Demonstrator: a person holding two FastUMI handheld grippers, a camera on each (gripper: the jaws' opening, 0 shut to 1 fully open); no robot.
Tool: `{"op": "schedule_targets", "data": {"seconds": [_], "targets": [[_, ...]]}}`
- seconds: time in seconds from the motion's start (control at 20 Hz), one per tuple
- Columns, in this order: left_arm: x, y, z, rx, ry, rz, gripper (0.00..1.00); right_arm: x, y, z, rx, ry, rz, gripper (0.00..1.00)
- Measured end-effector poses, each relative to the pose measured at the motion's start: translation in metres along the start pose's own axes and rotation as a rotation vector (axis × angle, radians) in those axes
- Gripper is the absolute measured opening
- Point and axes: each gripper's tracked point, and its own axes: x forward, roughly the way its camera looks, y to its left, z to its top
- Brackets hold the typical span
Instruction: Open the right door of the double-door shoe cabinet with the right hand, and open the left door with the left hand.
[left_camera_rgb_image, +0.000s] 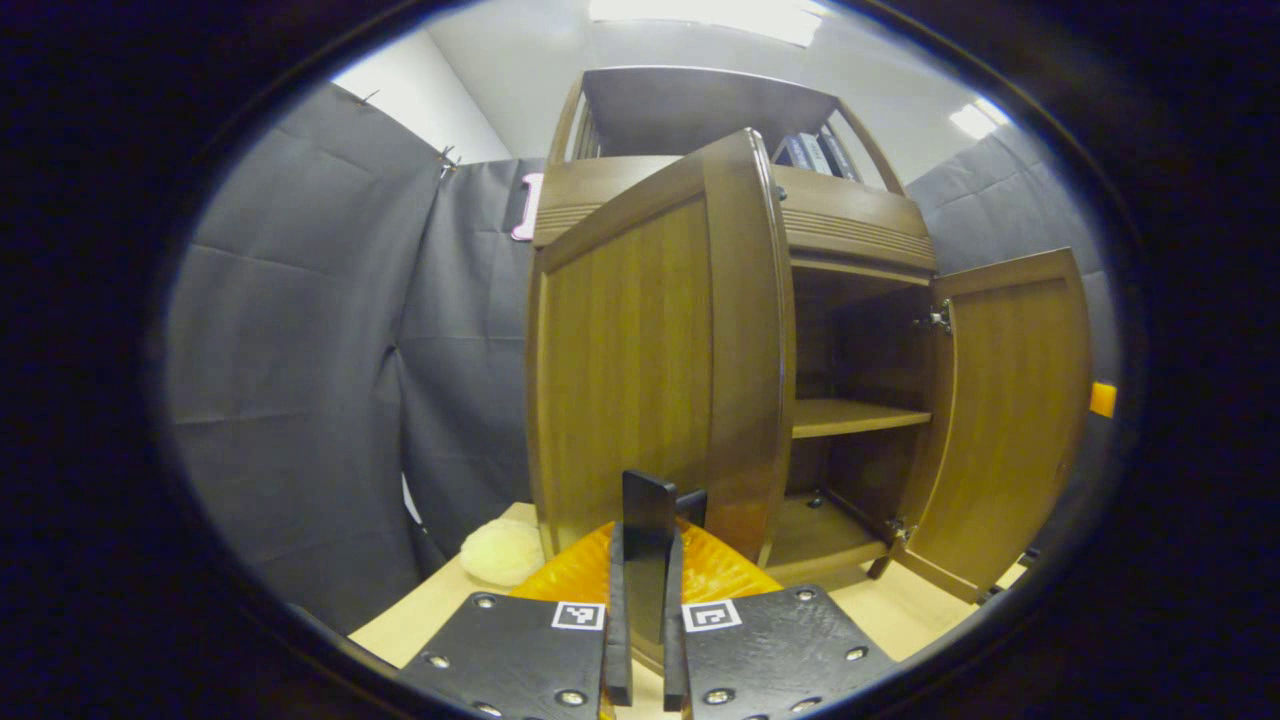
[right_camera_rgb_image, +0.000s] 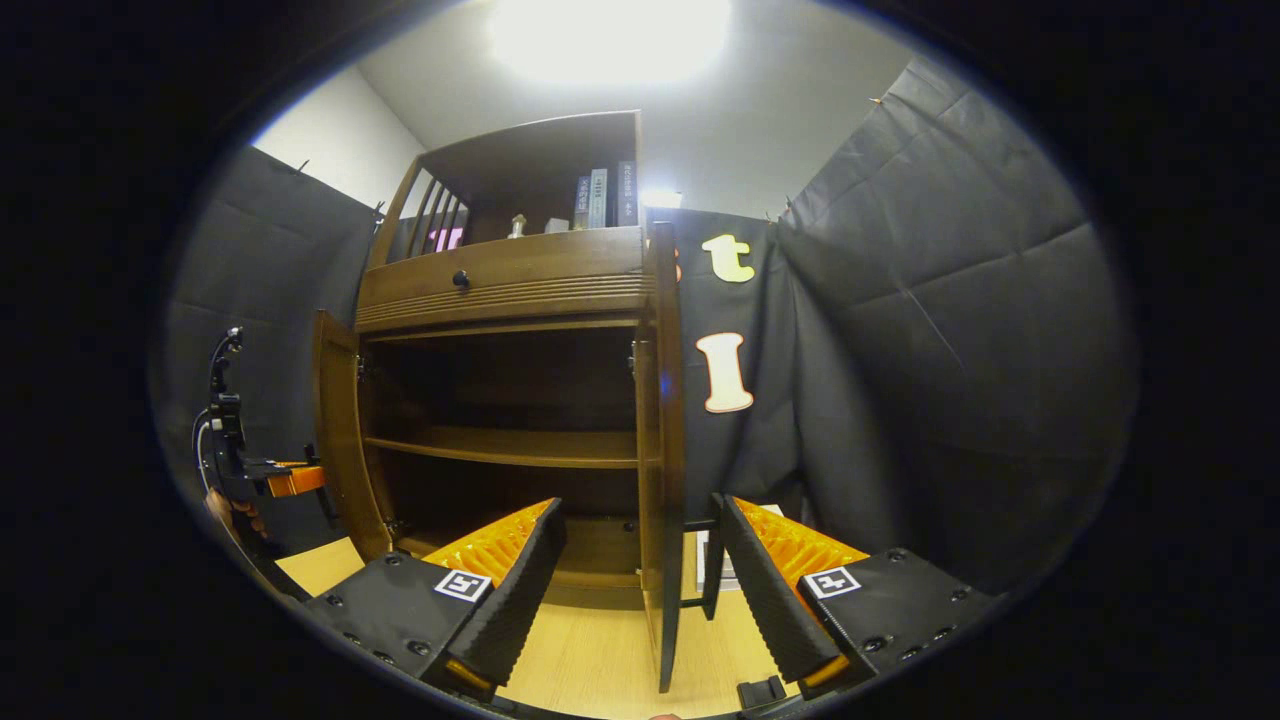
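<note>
The right door (right_camera_rgb_image: 662, 450) of the shoe cabinet (right_camera_rgb_image: 500, 280) stands swung wide, straddled untouched by the released right gripper (right_camera_rgb_image: 635, 590), while the left door (left_camera_rgb_image: 660, 350) hangs partly open – the left gripper (left_camera_rgb_image: 647, 560) clenched on its black handle (left_camera_rgb_image: 648, 515) – so only finishing that swing likely remains.

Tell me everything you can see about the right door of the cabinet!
The right door is a tall brown panel that looks like wood, with a plain inner face and metal hinges joining it to the cabinet. It stands swung wide open, so the right gripper view sees it edge-on, upright, between the spread fingers of the right tongs, which do not touch it. A dark handle sticks out low on its outer side. Behind it are the open shelves.
</note>
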Motion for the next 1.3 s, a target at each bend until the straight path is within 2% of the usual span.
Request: {"op": "schedule_targets", "data": {"seconds": [0.1,0.3,0.35,0.6,0.65,0.7,0.85,0.9,0.95,1.1,1.2,1.3], "targets": [[-0.008,0.016,-0.001,0.001,0.001,0.019,0.09,0.000,0.013,0.000,0.004,0.000,0.016,0.98],[-0.018,0.037,-0.002,-0.004,0.008,0.019,0.11,0.001,0.034,-0.002,0.009,0.003,0.041,0.98],[-0.020,0.040,-0.001,-0.001,0.008,0.012,0.08,0.001,0.039,-0.002,0.009,0.003,0.046,0.98],[-0.030,0.062,-0.004,0.017,0.007,0.018,0.08,0.004,0.064,-0.007,0.019,0.011,0.060,0.98],[-0.032,0.070,-0.005,0.012,0.010,0.025,0.06,0.003,0.067,-0.007,0.021,0.012,0.062,0.92],[-0.033,0.078,-0.004,0.003,0.010,0.032,0.08,0.003,0.072,-0.006,0.020,0.011,0.064,0.98],[-0.036,0.103,-0.003,-0.012,0.005,0.046,0.11,0.006,0.087,-0.006,0.017,0.015,0.068,0.98],[-0.037,0.108,-0.003,-0.008,0.004,0.047,0.08,0.007,0.092,-0.006,0.017,0.015,0.069,0.92],[-0.038,0.113,-0.004,-0.005,0.003,0.046,0.09,0.007,0.096,-0.006,0.018,0.015,0.070,0.98],[-0.042,0.127,-0.009,-0.007,0.012,0.042,0.11,0.007,0.107,-0.009,0.015,0.027,0.065,0.98],[-0.045,0.136,-0.015,-0.002,0.025,0.047,0.06,0.004,0.110,-0.008,0.014,0.026,0.057,0.98],[-0.053,0.150,-0.018,-0.005,0.027,0.071,0.08,-0.002,0.111,-0.010,0.029,0.033,0.065,0.98]]}}
